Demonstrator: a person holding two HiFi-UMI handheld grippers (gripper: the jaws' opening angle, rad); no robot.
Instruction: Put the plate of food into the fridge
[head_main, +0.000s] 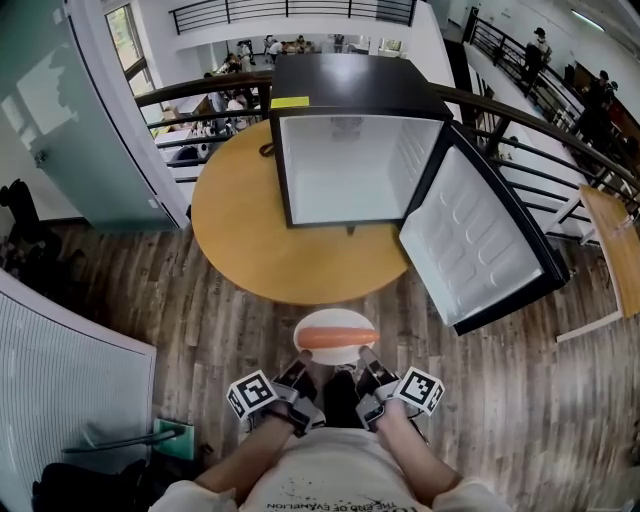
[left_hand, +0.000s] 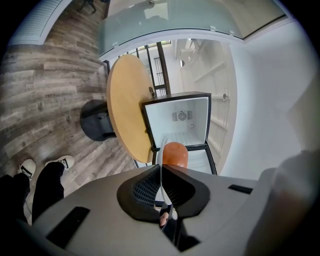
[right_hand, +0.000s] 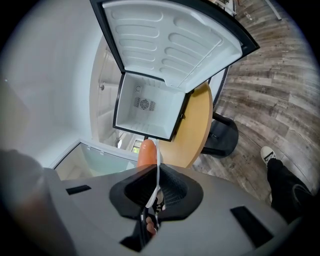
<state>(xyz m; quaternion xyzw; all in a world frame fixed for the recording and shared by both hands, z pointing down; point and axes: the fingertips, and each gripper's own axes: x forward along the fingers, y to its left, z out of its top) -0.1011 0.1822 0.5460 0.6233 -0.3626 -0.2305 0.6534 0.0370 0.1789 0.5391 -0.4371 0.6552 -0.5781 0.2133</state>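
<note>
A white plate (head_main: 335, 319) carrying an orange sausage-like food (head_main: 336, 337) hangs over the wooden floor in front of the round table (head_main: 245, 235). My left gripper (head_main: 303, 373) is shut on the plate's near-left rim and my right gripper (head_main: 368, 372) on its near-right rim. In the left gripper view the plate (left_hand: 161, 167) shows edge-on between the jaws, the food (left_hand: 175, 154) beyond it. The right gripper view has the same plate edge (right_hand: 158, 172) and food (right_hand: 146, 152). The black mini fridge (head_main: 355, 165) stands on the table, door (head_main: 480, 240) swung open to the right, white interior bare.
A glass partition (head_main: 70, 120) rises at the left and a dark railing (head_main: 520, 125) curves behind the table. A white ribbed panel (head_main: 60, 390) lies at lower left. Another wooden table's edge (head_main: 618, 240) shows at the right. The table's black pedestal base (left_hand: 97, 120) stands on the floor.
</note>
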